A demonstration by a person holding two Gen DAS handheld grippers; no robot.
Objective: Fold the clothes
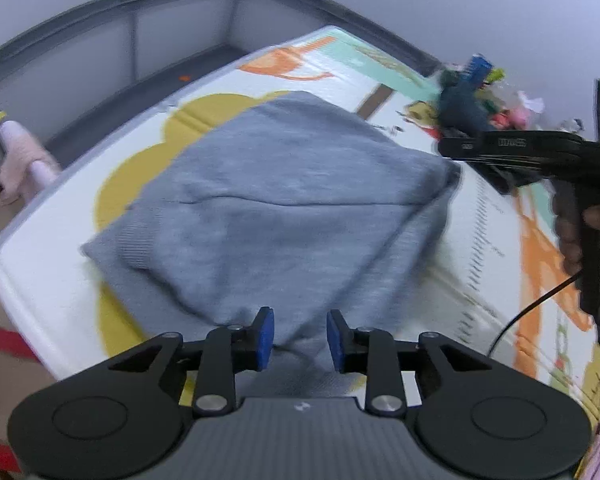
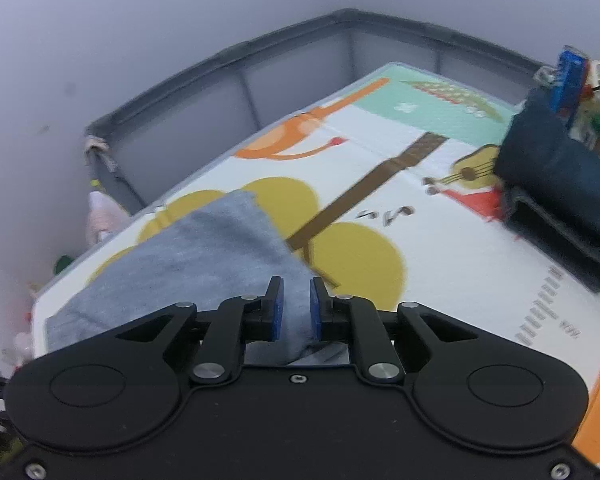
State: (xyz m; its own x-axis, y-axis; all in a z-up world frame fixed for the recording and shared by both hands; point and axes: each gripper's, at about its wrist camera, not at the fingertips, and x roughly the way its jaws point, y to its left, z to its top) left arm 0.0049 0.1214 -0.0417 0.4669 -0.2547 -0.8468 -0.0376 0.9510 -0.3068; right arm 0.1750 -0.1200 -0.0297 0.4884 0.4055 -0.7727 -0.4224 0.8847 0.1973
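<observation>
A grey knit sweater (image 1: 284,208) lies folded in a rough square on the patterned play mat (image 1: 496,264). My left gripper (image 1: 300,336) hovers over its near corner. Its blue pads stand apart, with cloth showing in the gap but not pressed. In the right wrist view the sweater (image 2: 204,256) reaches under my right gripper (image 2: 296,304). The right gripper's pads stand a narrow gap apart over the fabric without pinching it. From the left wrist view, the right gripper (image 1: 446,147) hangs just above the sweater's right corner, which lies flat.
A dark blue bag (image 2: 560,184) stuffed with toys stands at the mat's far right. A grey fence (image 2: 228,92) runs along the wall behind the mat. A pink cloth (image 1: 18,160) hangs on a rail at left. A black cable (image 1: 540,300) trails from the hand-held right gripper.
</observation>
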